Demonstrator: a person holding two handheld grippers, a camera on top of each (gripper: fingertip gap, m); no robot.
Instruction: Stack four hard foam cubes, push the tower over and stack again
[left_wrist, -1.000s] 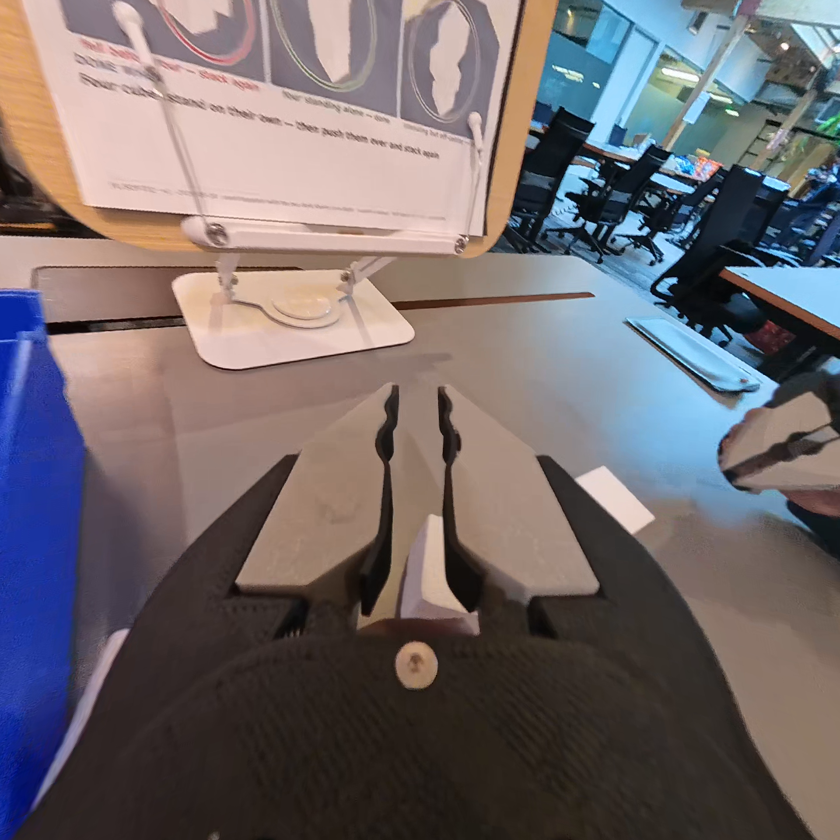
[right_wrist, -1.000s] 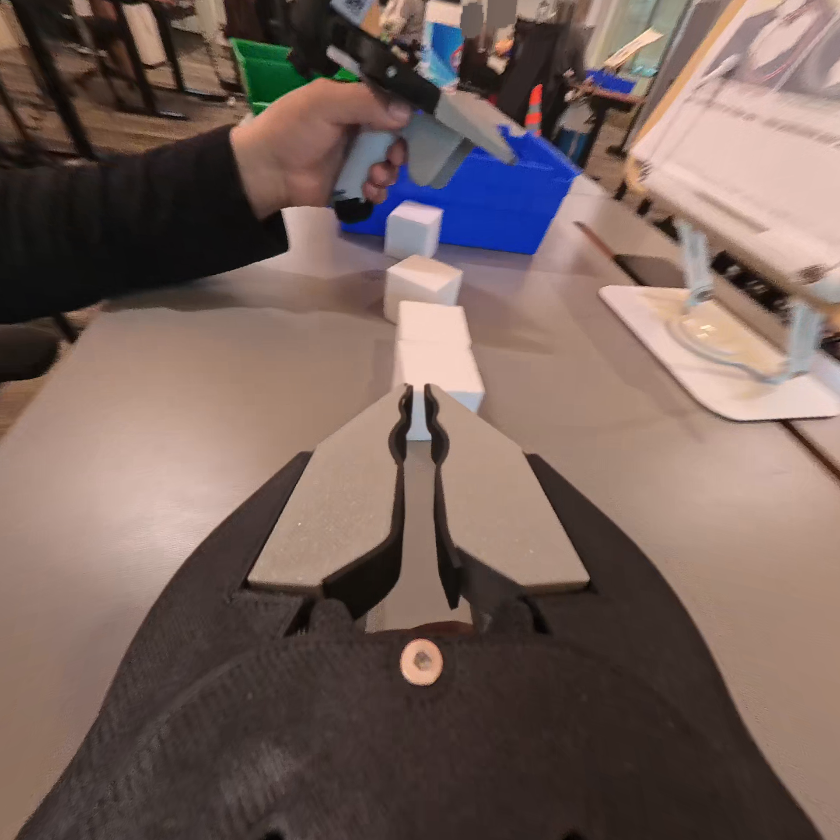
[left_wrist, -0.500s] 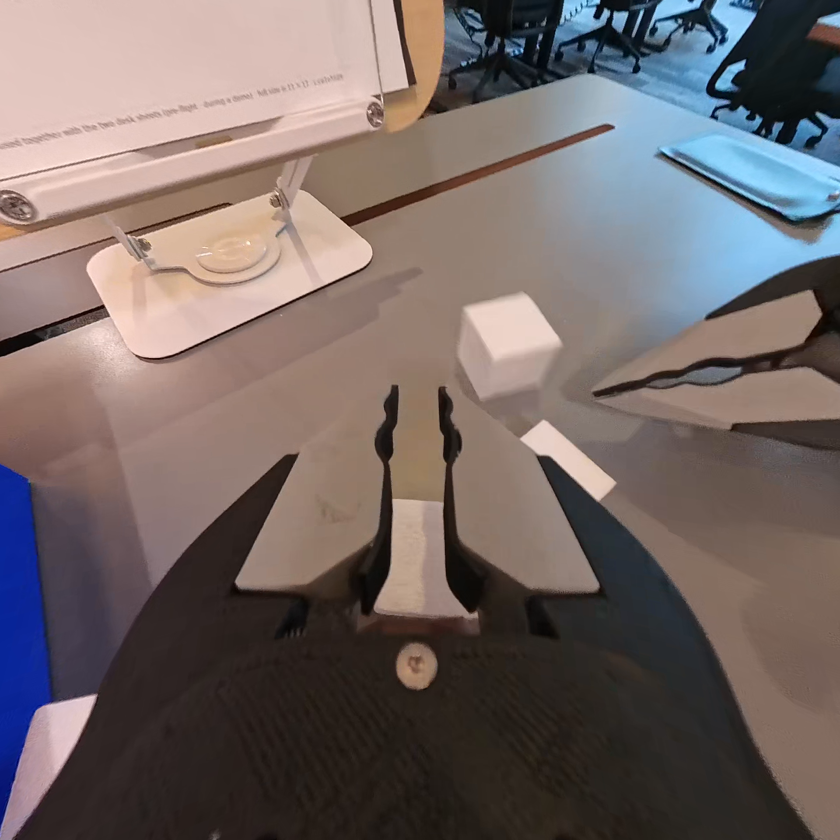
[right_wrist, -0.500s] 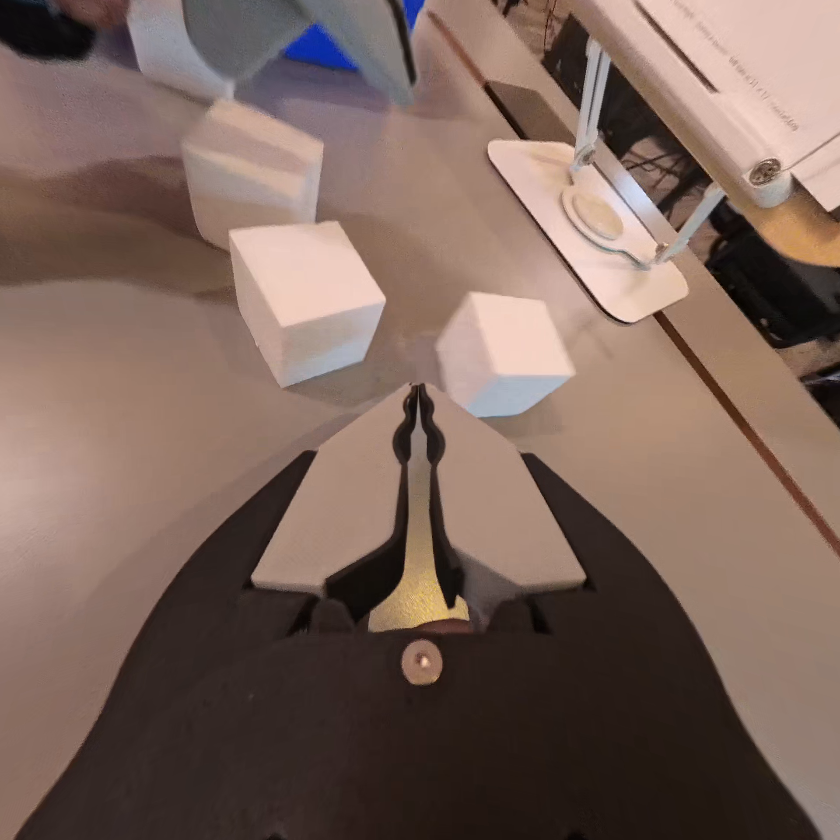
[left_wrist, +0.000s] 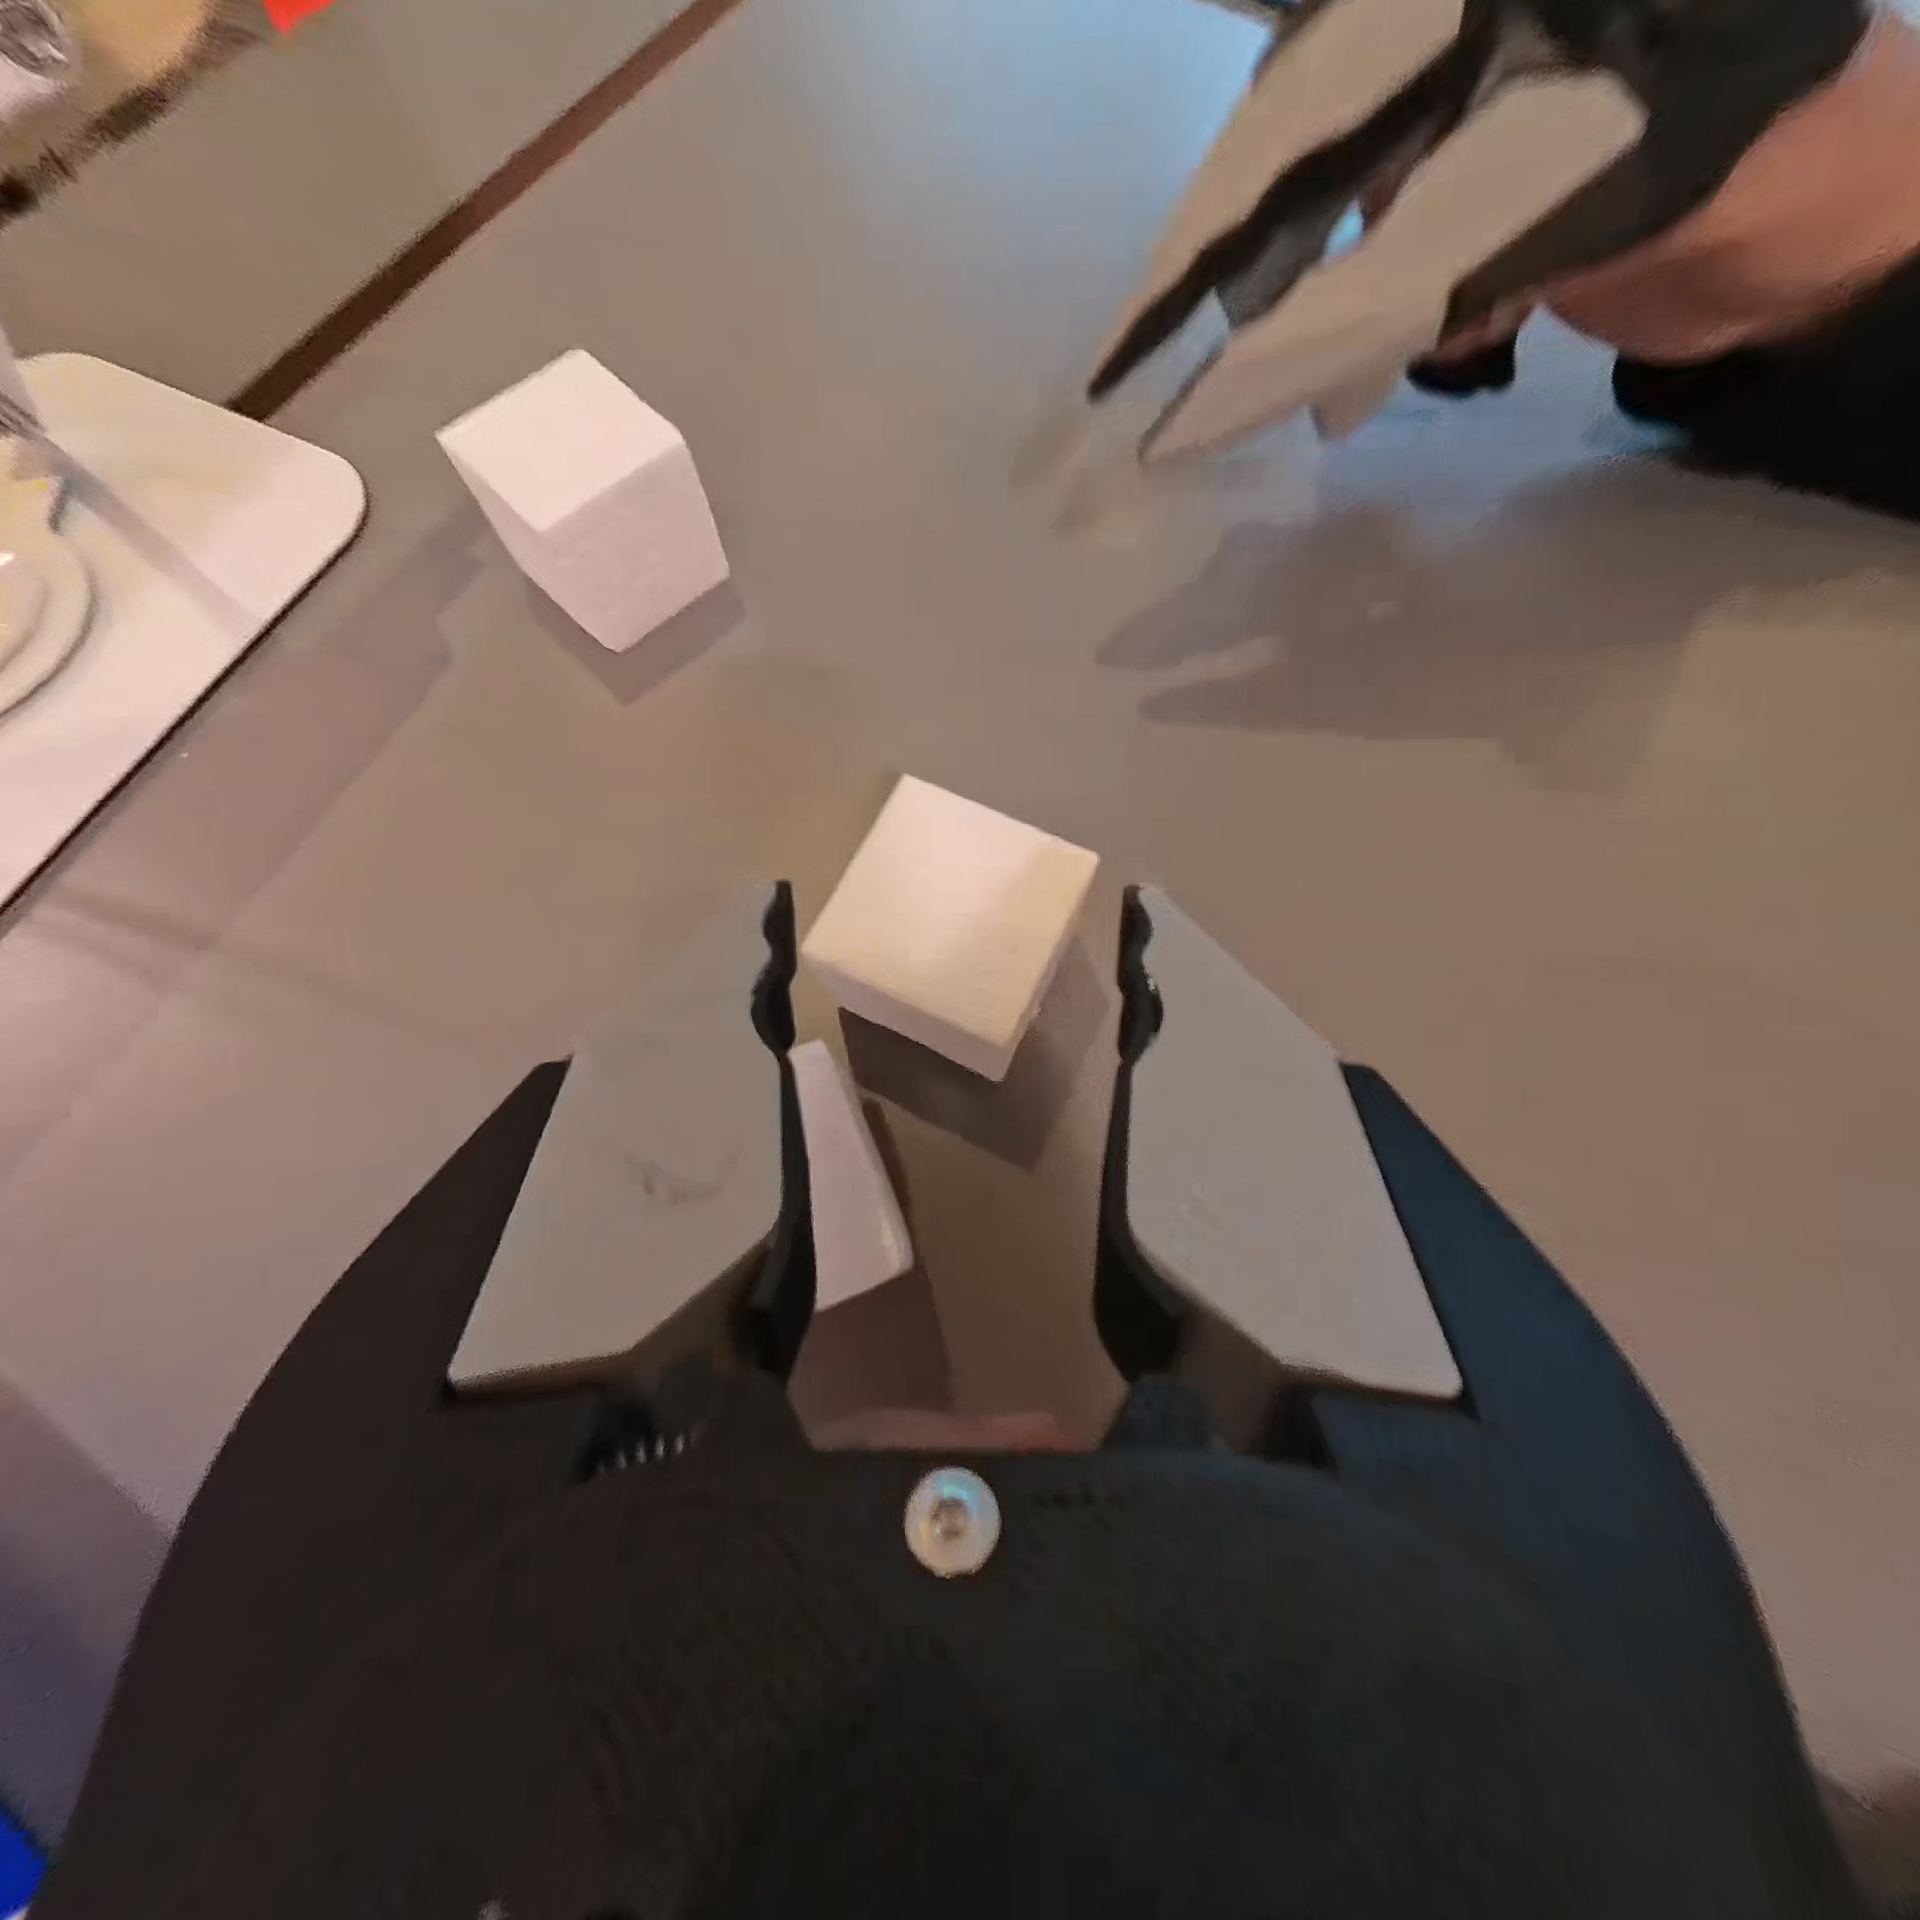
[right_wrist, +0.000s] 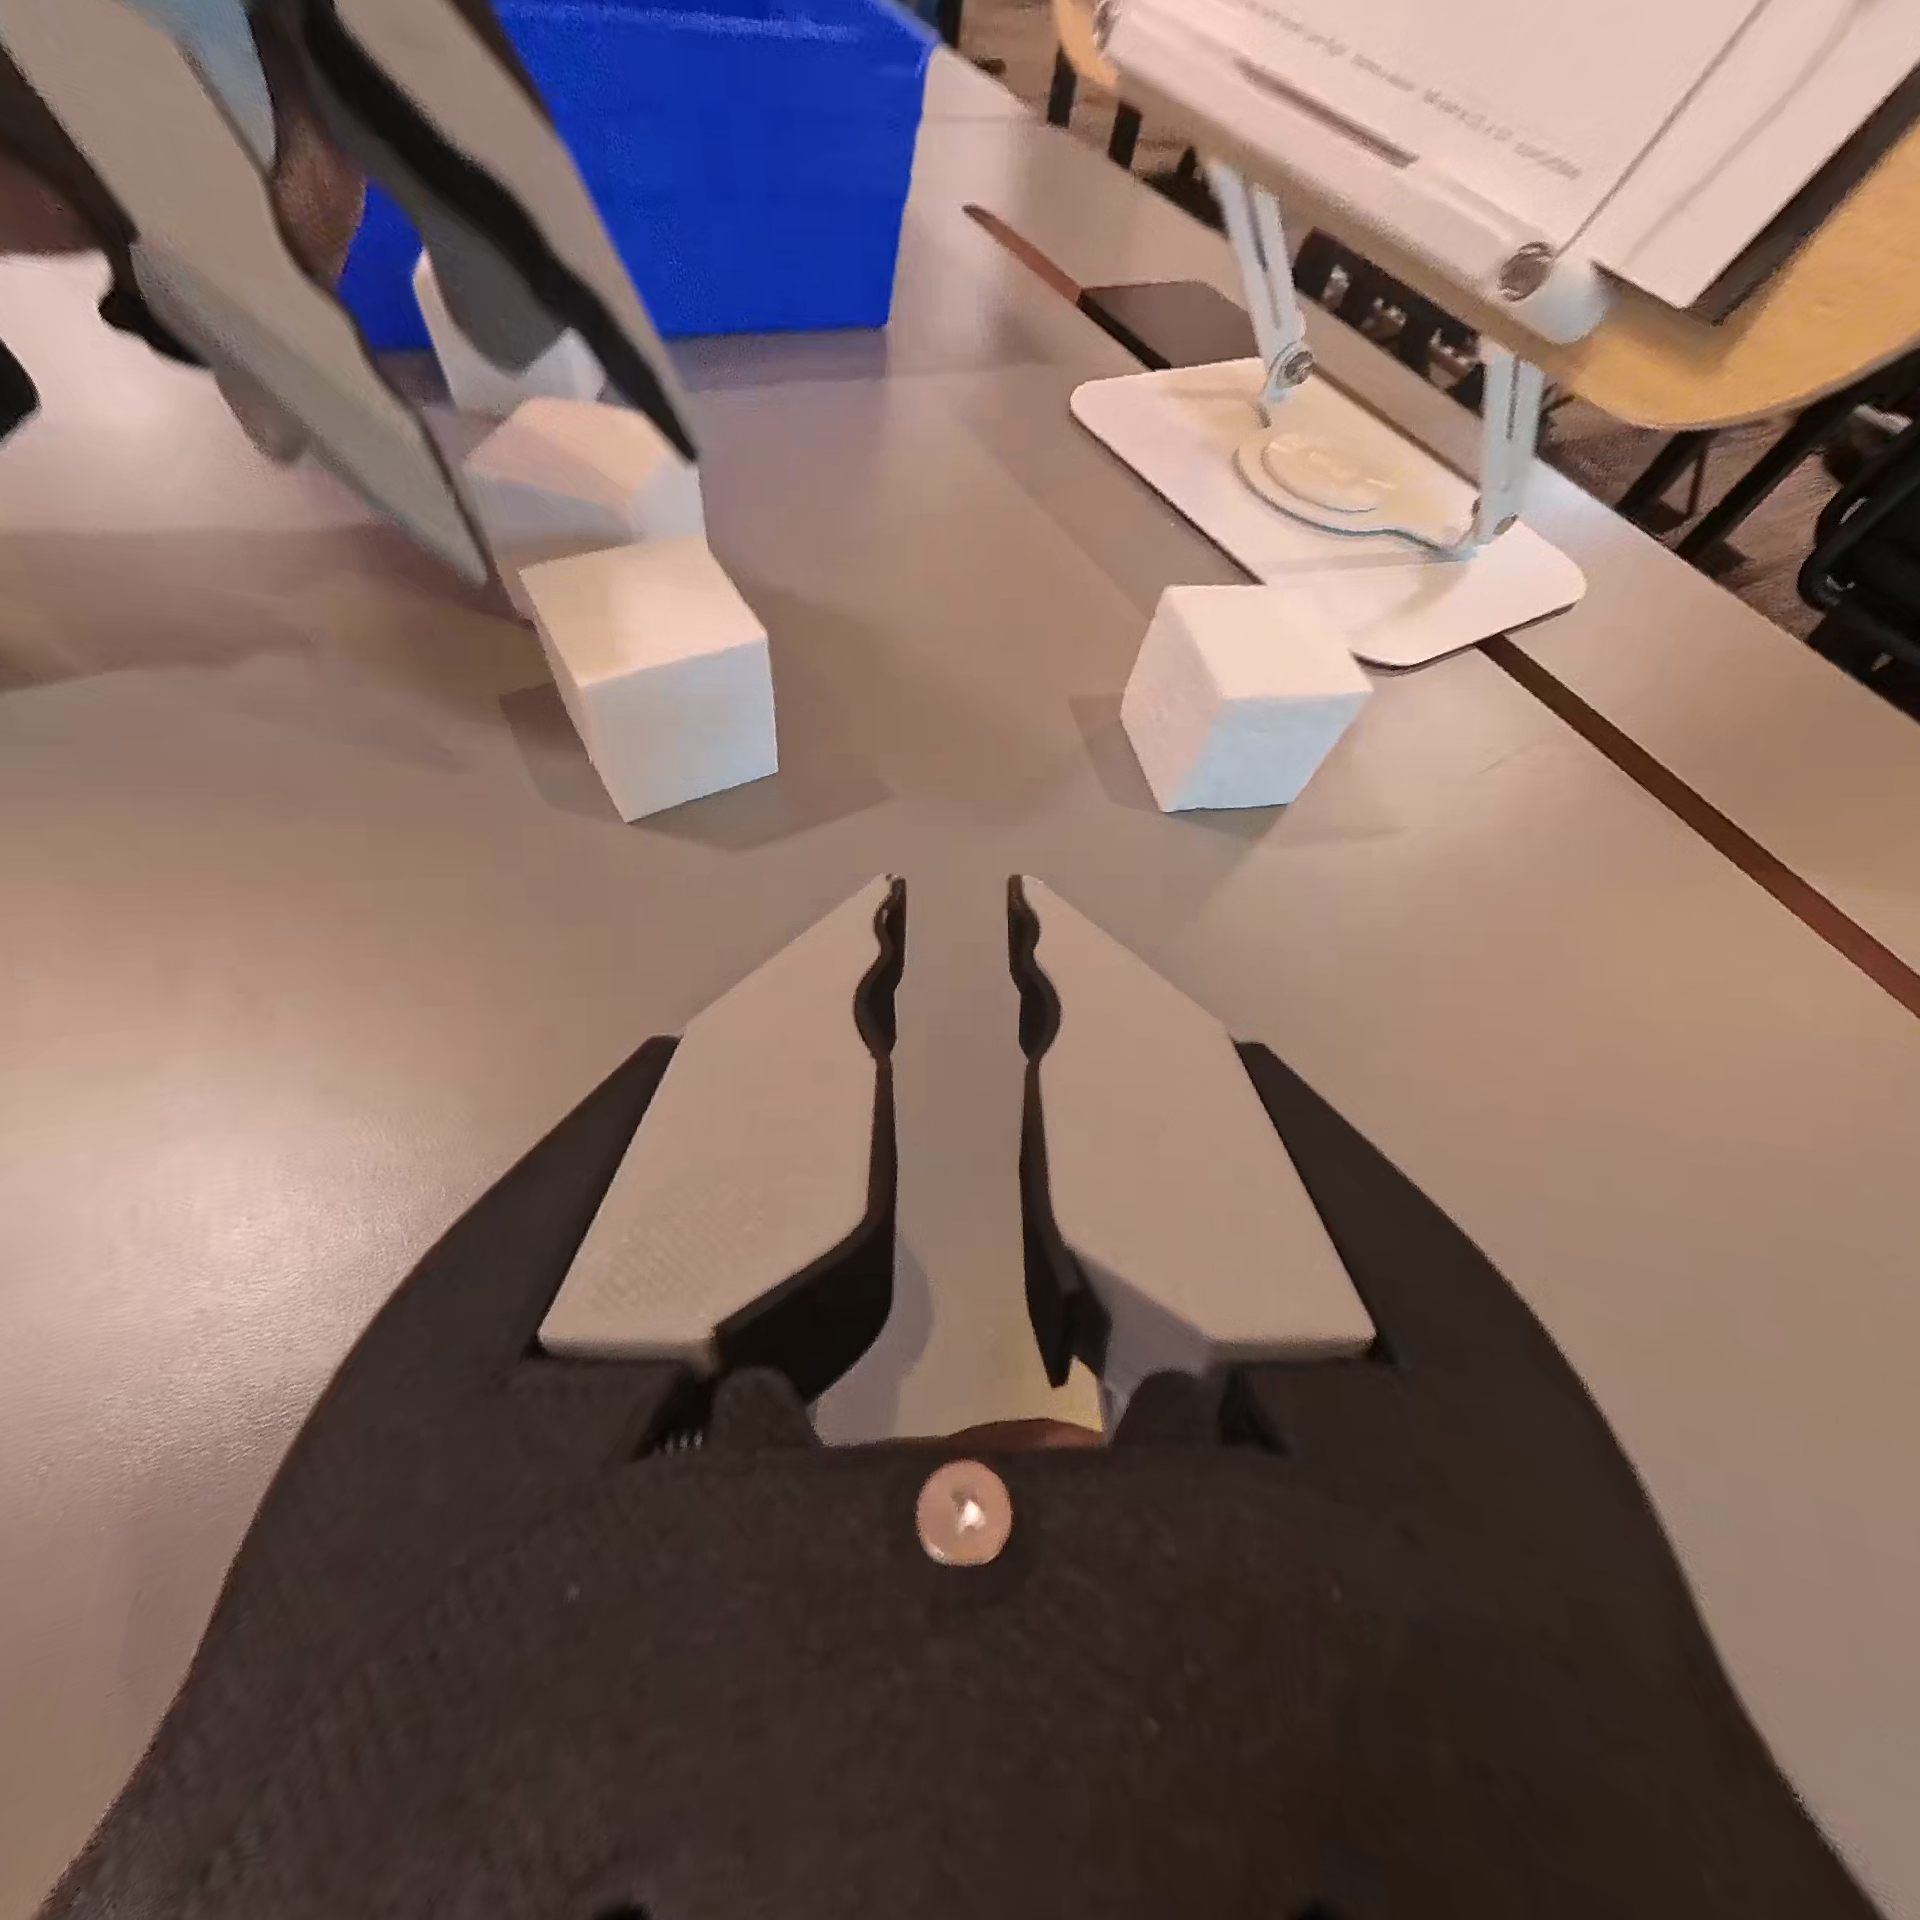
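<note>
Grey table (right_wrist: 312, 987) carries four white foam cubes (right_wrist: 665, 675), scattered singly, none stacked; a blue bin (right_wrist: 717, 156) sits at its far edge. White stand base (right_wrist: 1340, 499) rests beside one cube (right_wrist: 1236, 717).

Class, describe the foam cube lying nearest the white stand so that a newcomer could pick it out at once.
Start at the document holder's flat white base plate on the grey table. Just in front of its near corner sits a white foam cube. Unlike the other cubes, which cluster under the left claw near the blue bin, it lies alone.
</note>
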